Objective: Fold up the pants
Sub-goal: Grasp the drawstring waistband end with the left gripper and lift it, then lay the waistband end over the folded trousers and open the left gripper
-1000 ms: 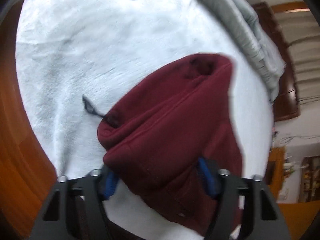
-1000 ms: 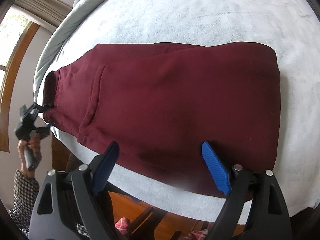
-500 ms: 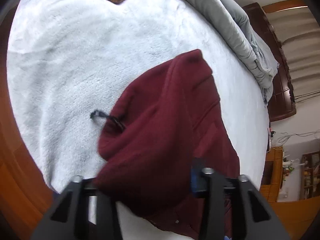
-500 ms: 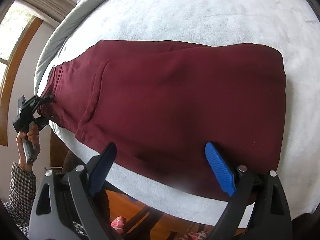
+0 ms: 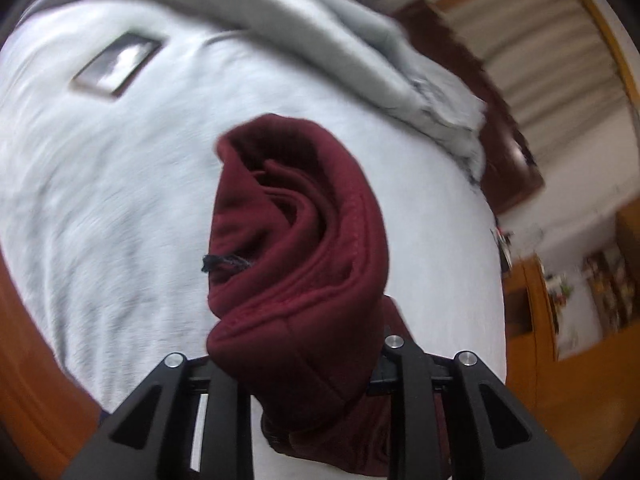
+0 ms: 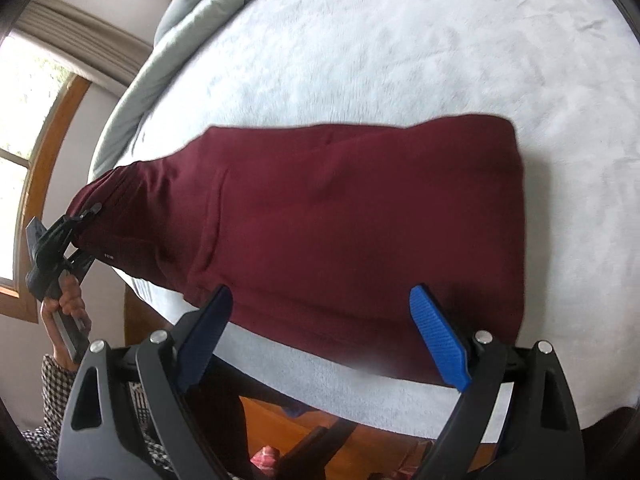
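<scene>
Pants (image 6: 340,216) waistband in left gripper (image 5: 304,364), bed (image 6: 400,40) beyond.

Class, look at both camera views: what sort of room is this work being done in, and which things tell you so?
Most likely a bedroom. The maroon pants lie on a bed with a fluffy white blanket, a grey duvet is bunched along its far edge, and a curtained window stands beside it.

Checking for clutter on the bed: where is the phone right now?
In the left wrist view the phone lies flat on the white blanket at upper left, beyond the maroon pants and just short of the grey duvet.
</scene>
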